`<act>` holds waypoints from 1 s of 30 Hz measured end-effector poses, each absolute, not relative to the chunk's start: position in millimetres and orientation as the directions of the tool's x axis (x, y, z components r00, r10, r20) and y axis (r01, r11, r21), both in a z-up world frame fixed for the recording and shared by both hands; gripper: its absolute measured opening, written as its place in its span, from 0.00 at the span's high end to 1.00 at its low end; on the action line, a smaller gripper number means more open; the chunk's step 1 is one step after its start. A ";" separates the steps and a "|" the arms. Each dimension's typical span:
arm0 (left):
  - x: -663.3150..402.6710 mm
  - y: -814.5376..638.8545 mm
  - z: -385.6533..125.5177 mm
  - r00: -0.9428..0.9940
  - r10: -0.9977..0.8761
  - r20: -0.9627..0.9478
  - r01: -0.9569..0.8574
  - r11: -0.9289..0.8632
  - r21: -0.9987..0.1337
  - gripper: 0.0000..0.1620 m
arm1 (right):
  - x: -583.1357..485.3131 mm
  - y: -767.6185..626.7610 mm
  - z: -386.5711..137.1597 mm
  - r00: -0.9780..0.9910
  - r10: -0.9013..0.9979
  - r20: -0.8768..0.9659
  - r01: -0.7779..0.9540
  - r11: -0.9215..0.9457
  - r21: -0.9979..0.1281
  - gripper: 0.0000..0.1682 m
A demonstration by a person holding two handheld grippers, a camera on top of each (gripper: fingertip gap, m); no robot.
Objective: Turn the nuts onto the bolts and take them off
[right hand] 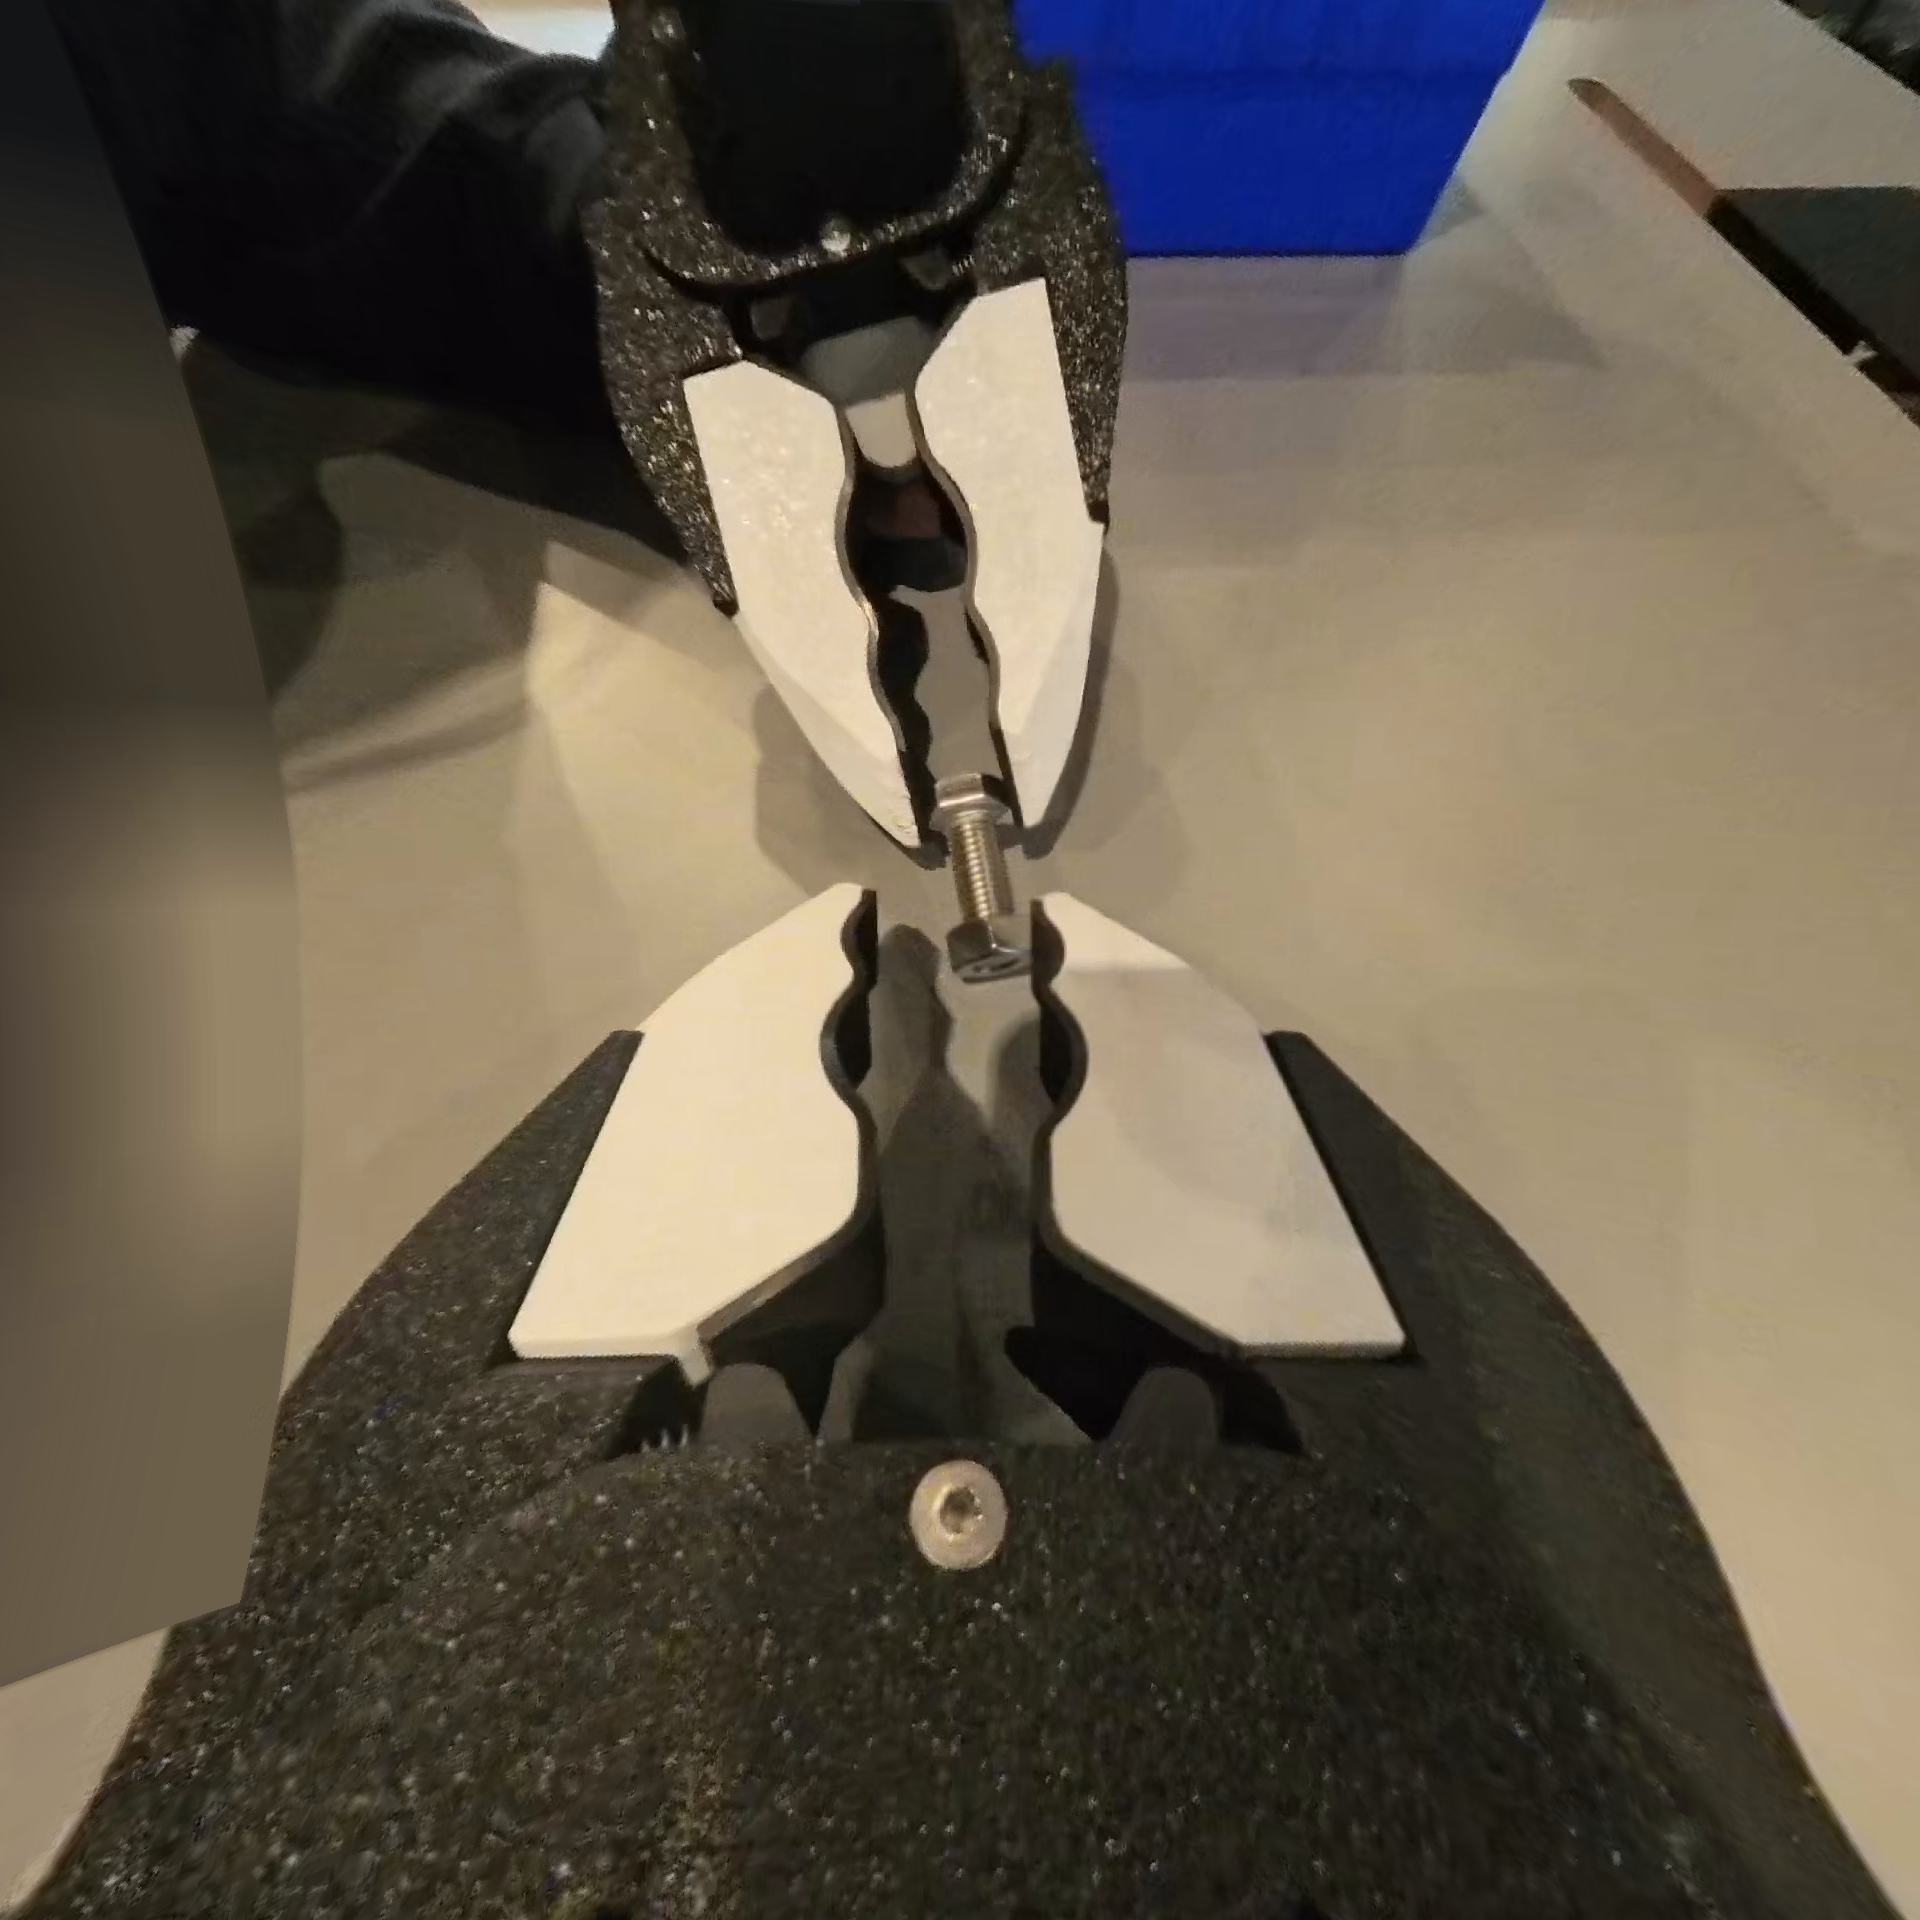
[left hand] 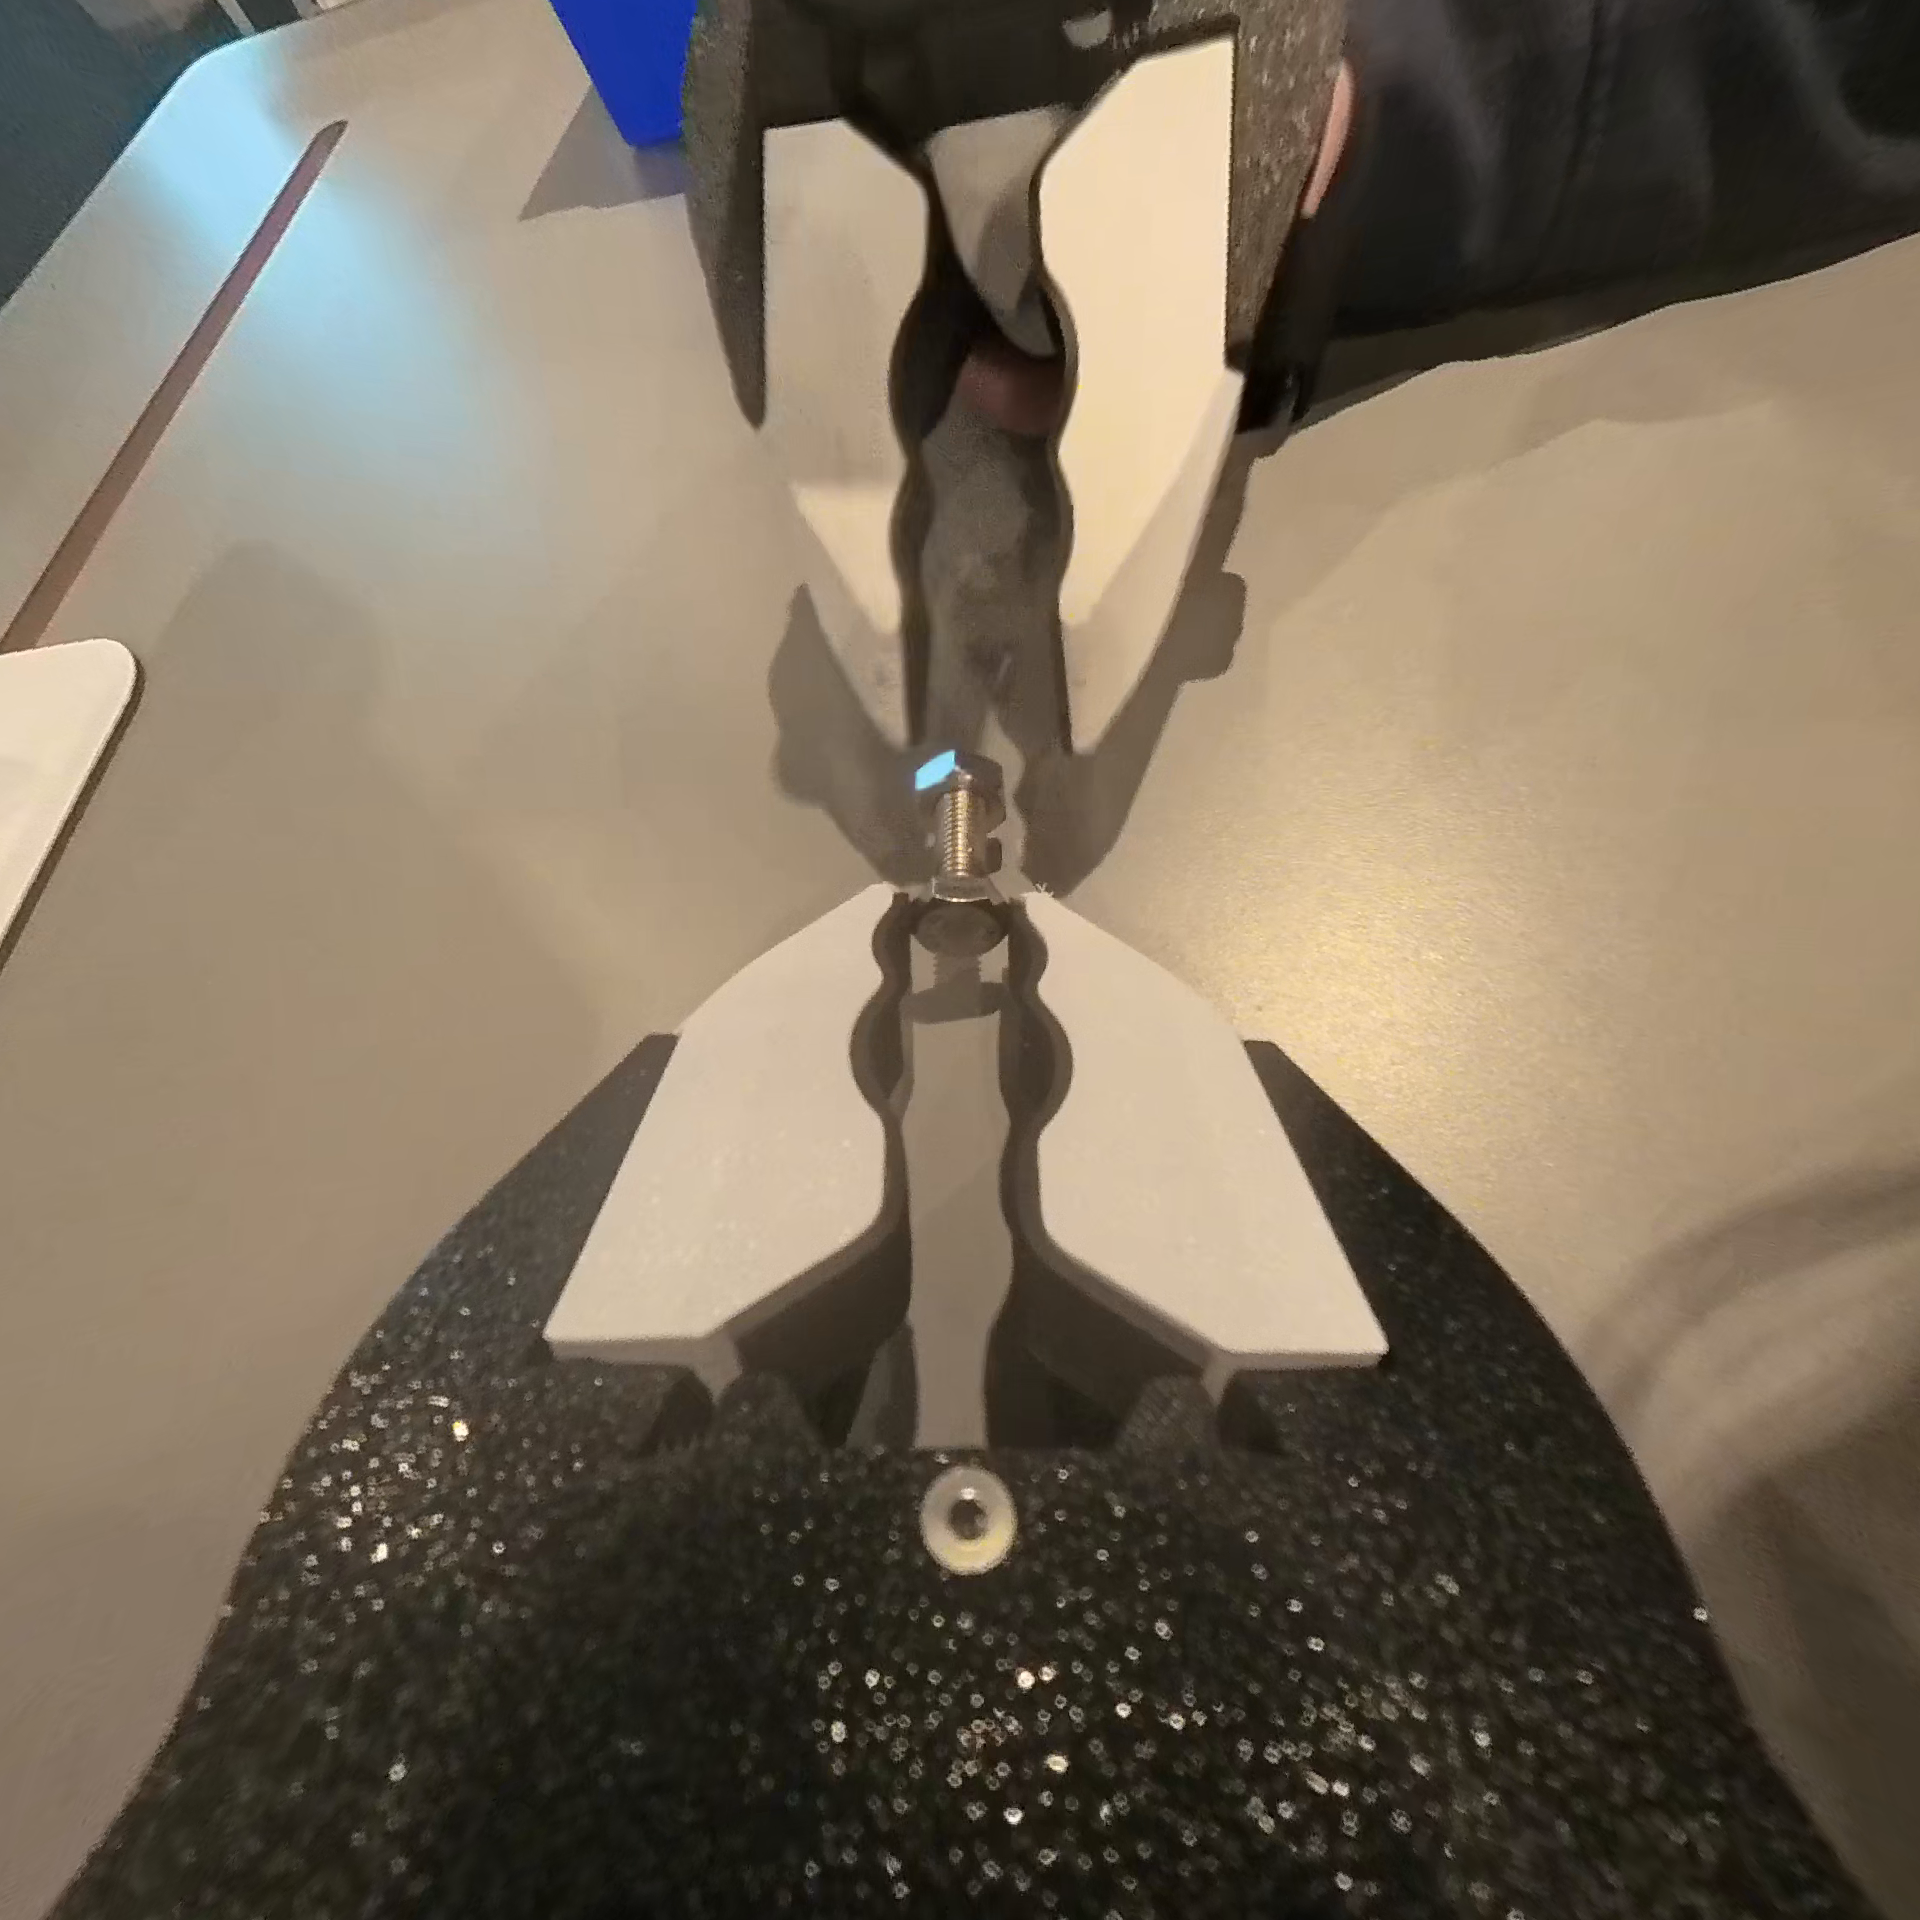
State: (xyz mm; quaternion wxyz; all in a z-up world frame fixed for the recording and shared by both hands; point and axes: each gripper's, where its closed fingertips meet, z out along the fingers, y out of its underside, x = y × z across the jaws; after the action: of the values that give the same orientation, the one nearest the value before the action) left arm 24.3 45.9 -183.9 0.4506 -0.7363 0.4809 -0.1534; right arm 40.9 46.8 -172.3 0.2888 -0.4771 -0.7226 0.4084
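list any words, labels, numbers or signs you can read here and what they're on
None: no text can be read in either view.
The bolt, the nut, the left gripper, the right gripper, the blue bin and the table show no writing, numbers or signs.

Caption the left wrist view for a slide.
Left hand-held gripper clamps a bolt; open right hand-held gripper surrounds its far end.

Both the left gripper [left hand: 958, 914] and right gripper [right hand: 951, 925] have speckled black bodies; pale grey fingers [left hand: 748, 1174] with wavy dark inner edges; a silver hex-socket screw [left hand: 967, 1524] sits centrally; black gloves [left hand: 1558, 166] are worn.
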 end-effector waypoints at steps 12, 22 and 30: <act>24.2 45.9 -184.0 0.490 -0.848 -0.203 -0.569 -0.135 -0.811 0.90 | 41.2 49.5 -174.9 -0.358 0.933 0.027 0.474 0.206 -0.856 0.83; 24.1 46.0 -184.2 0.491 -0.848 -0.202 -0.569 -0.136 -0.811 0.90 | 42.4 46.4 -170.5 -0.374 0.927 -0.005 0.456 0.179 -0.872 0.81; 24.1 45.8 -184.2 0.491 -0.848 -0.202 -0.569 -0.136 -0.811 0.89 | 50.6 33.0 -180.4 -0.457 0.889 -0.021 0.497 0.236 -0.835 0.91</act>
State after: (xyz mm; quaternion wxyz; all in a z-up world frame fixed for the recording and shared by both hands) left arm 24.1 45.8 -184.2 0.4487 -0.7375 0.4802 -0.1553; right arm 50.6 33.0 -180.4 0.2392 -0.4628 -0.7489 0.4096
